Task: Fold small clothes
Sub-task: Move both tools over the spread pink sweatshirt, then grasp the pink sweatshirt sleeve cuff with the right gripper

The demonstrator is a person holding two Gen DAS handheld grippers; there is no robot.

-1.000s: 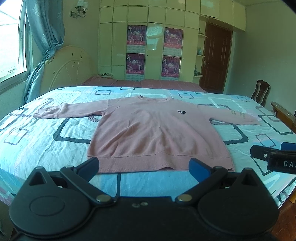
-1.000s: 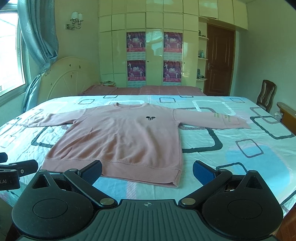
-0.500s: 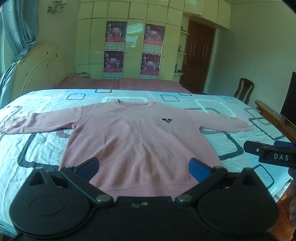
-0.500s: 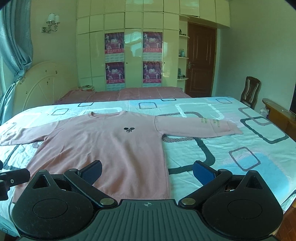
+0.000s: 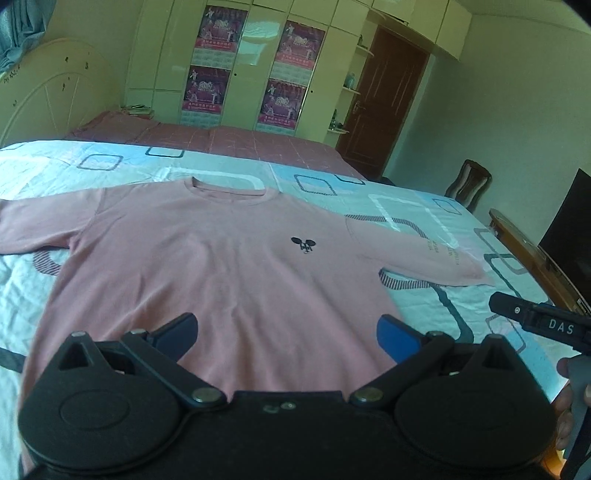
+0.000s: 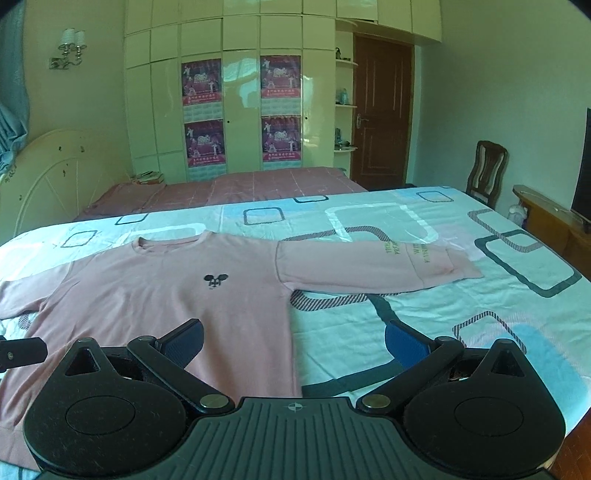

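Sweater [image 5: 229,266]: spread flat, front up, mid-frame on the bed [image 6: 480,332]; sleeves out, ready for folding.
Left gripper [image 5: 288,330]: released, empty, above the hem.
Right gripper [image 6: 293,338]: spread wide, empty, over the sweater's right edge.

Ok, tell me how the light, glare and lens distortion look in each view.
Left wrist view: dim, greenish cast; glare streak on the glossy wardrobe; fisheye bends the walls; the pink sweater is reasonably sharp, softer near the open left gripper. Right wrist view: brighter; window reflections on the wardrobe doors; the bed edge curves; dark vignette in the corners; right gripper open.
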